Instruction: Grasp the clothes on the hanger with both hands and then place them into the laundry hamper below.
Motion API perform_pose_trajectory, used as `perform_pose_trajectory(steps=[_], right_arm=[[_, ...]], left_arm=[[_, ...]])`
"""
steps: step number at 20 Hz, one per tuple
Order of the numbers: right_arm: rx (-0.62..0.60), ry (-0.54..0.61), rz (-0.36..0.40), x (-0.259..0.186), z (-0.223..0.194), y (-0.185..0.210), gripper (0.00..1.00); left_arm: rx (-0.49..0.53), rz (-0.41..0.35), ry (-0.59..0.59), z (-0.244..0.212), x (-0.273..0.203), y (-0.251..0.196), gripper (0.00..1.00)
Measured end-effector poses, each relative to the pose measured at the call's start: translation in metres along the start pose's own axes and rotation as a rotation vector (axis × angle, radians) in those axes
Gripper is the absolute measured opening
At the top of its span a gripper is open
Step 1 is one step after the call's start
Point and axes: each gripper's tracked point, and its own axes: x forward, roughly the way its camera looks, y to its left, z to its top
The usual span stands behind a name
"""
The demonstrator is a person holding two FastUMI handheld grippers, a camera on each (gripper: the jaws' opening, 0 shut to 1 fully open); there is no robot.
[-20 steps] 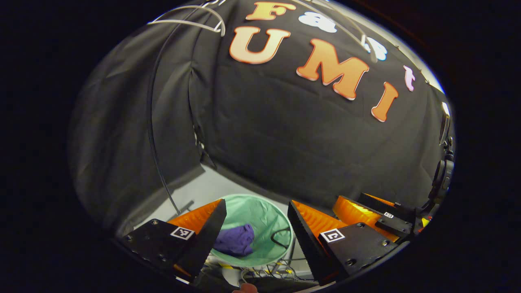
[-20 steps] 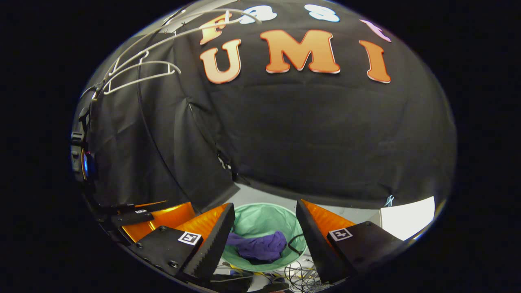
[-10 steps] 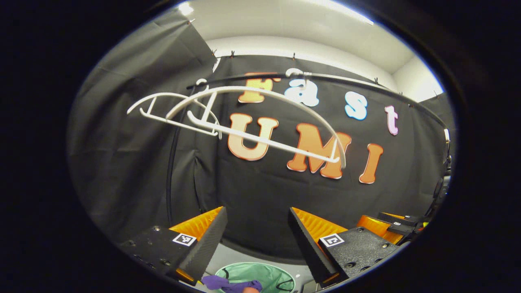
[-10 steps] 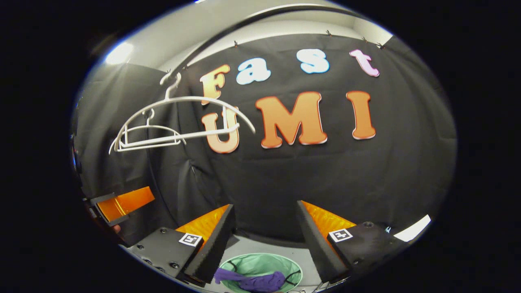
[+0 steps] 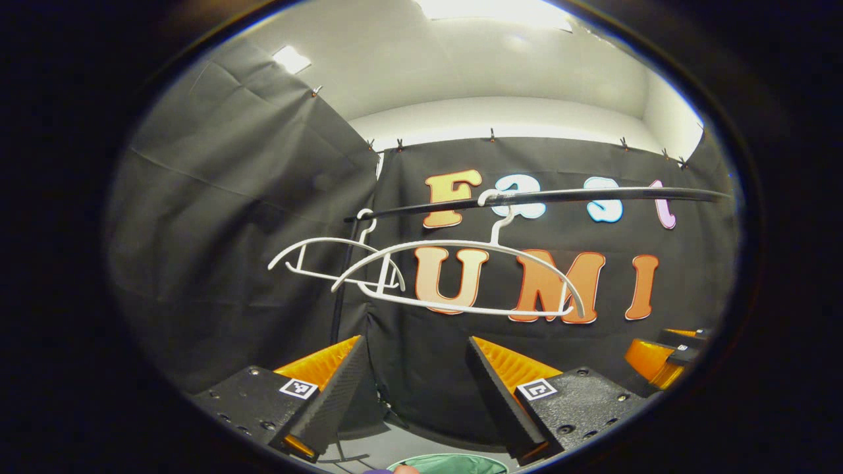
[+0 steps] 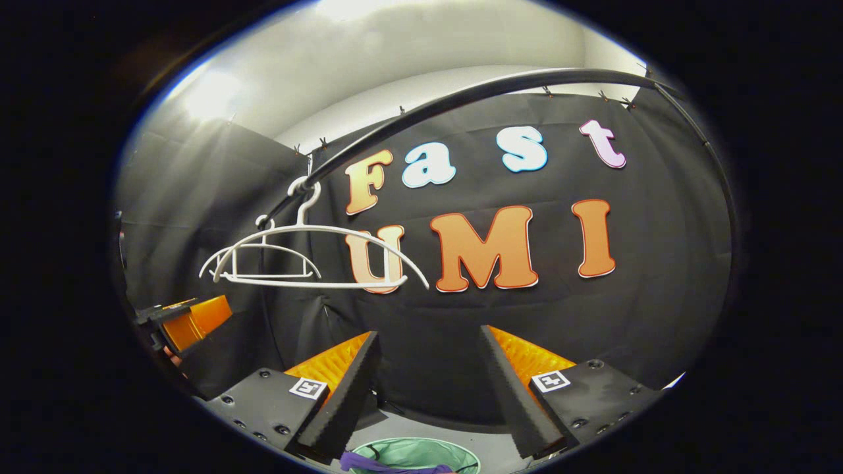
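Both the left gripper (image 5: 408, 388) and right gripper (image 6: 428, 385) stood wide open, holding nothing, since the purple garment (image 6: 388, 466) lay in the hamper (image 6: 421, 453) beneath bare hangers (image 6: 309, 260).

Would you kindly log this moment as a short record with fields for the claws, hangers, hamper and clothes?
left claw: open, holding nothing
right claw: open, holding nothing
hangers: two white ones on the black rail, both bare
hamper: green, on the floor below the claws
purple garment: draped over the hamper's near rim
task state: apparently done
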Motion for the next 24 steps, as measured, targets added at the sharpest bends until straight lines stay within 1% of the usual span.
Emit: perform_pose_trajectory(steps=[2, 4, 5, 6, 7, 8, 9, 10, 11, 12, 13, 14, 15, 16, 17, 18, 19, 20, 21, 23, 24], right_arm=[[0.007, 0.004, 0.029, -0.006, -0.001, 0.001, 0.89], [0.007, 0.010, 0.041, -0.007, -0.003, -0.001, 0.89], [0.002, 0.012, 0.042, -0.009, -0.004, -0.004, 1.00], [-0.005, 0.015, 0.043, -0.011, -0.006, -0.006, 0.98], [-0.014, 0.020, 0.043, -0.012, -0.007, -0.009, 0.98], [-0.022, 0.026, 0.047, -0.014, -0.008, -0.011, 0.98], [-0.024, 0.029, 0.056, -0.016, -0.009, -0.011, 0.98], [-0.023, 0.033, 0.061, -0.017, -0.009, -0.010, 1.00], [-0.023, 0.041, 0.069, -0.019, -0.011, -0.009, 0.98], [-0.023, 0.042, 0.080, -0.020, -0.013, -0.008, 0.99], [-0.026, 0.043, 0.087, -0.020, -0.014, -0.006, 1.00], [-0.031, 0.046, 0.093, -0.021, -0.016, -0.005, 0.98], [-0.034, 0.047, 0.096, -0.022, -0.017, -0.005, 0.98], [-0.035, 0.047, 0.100, -0.023, -0.017, -0.002, 0.98], [-0.035, 0.047, 0.105, -0.022, -0.017, 0.000, 0.98], [-0.035, 0.046, 0.111, -0.023, -0.018, 0.002, 1.00], [-0.034, 0.047, 0.115, -0.023, -0.018, 0.003, 1.00], [-0.034, 0.046, 0.115, -0.022, -0.017, 0.004, 1.00], [-0.032, 0.041, 0.114, -0.021, -0.016, 0.004, 0.98], [-0.028, 0.036, 0.110, -0.021, -0.015, 0.004, 0.98], [-0.027, 0.036, 0.105, -0.021, -0.015, 0.004, 1.00]], left_arm=[[-0.022, 0.004, 0.017, -0.006, -0.011, -0.003, 0.92], [-0.025, 0.021, 0.025, -0.009, -0.021, -0.002, 0.92], [-0.019, 0.030, 0.027, -0.012, -0.026, -0.001, 0.91], [-0.014, 0.043, 0.024, -0.012, -0.030, 0.001, 0.91], [-0.004, 0.055, 0.020, -0.012, -0.033, 0.002, 0.91], [0.007, 0.062, 0.018, -0.012, -0.036, 0.002, 0.95], [0.018, 0.063, 0.019, -0.014, -0.038, 0.001, 0.91], [0.025, 0.067, 0.028, -0.016, -0.040, 0.000, 0.95], [0.026, 0.068, 0.035, -0.018, -0.043, -0.002, 0.95], [0.025, 0.067, 0.033, -0.018, -0.045, -0.003, 0.95], [0.027, 0.072, 0.033, -0.018, -0.048, -0.003, 0.92], [0.031, 0.074, 0.038, -0.019, -0.049, -0.004, 0.91], [0.036, 0.071, 0.040, -0.019, -0.051, -0.005, 0.91], [0.042, 0.066, 0.037, -0.017, -0.052, -0.007, 0.95], [0.050, 0.066, 0.029, -0.014, -0.053, -0.007, 0.95], [0.060, 0.068, 0.021, -0.011, -0.054, -0.007, 0.95], [0.068, 0.067, 0.017, -0.010, -0.052, -0.008, 0.91], [0.071, 0.062, 0.016, -0.009, -0.051, -0.009, 0.91], [0.070, 0.055, 0.013, -0.008, -0.051, -0.012, 0.91], [0.079, 0.043, 0.003, -0.005, -0.050, -0.015, 0.92], [0.083, 0.039, -0.001, -0.004, -0.050, -0.017, 0.92]])
